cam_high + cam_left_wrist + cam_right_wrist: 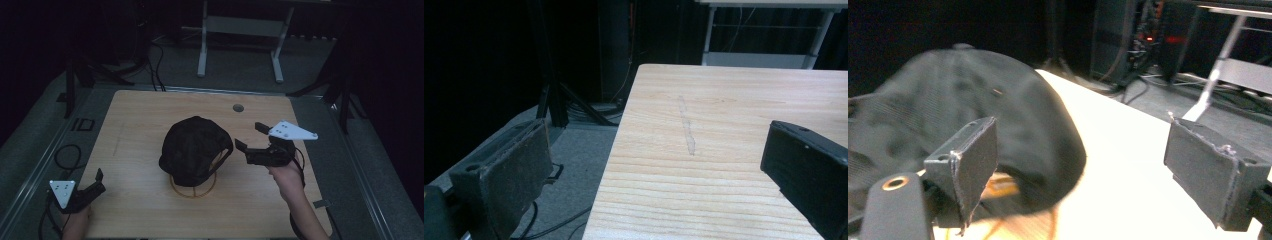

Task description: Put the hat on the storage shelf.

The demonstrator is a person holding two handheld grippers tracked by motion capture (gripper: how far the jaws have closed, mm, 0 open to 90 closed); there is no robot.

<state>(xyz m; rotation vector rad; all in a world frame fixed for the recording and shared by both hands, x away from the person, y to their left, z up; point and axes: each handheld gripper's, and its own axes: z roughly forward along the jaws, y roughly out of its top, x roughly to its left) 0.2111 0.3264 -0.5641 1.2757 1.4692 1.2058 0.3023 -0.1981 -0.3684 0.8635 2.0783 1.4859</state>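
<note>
- Table [150, 210]: light wood top, biggest item. Small round hole [238, 107] near far edge. Faint pale streak [686, 127] on the wood in left gripper view.
- Cap [194, 147]: black, approx. mid-table, sitting on a wire stand [195, 187]; stand's thin ring pokes out under the cap's near side. In right gripper view the cap [963, 120] is blurred but close, at my jaws' left.
- Desk frame [240, 45]: white legs, on the floor beyond the table. Not part of the job.
- Right gripper [252, 137]: in my right hand, just beside the cap's right side, pointing at it. Jaws spread wide, nothing between them. In right gripper view [1078, 175] the left jaw overlaps the cap's edge; can't tell if it's touching.
- Left gripper [97, 182]: in my left hand, near-left corner of table, well apart from cap. Jaws wide apart w/ bare wood between them in left gripper view [659, 170]. Holding nothing.
- Cables [67, 155]: loose loops on floor, left of table.
- Status, my est.: reach phase. Cap not yet gripped, not lifted, on its stand. Left to do: get right jaws over the cap's edge, close, then move it. Left gripper idle for now.
</note>
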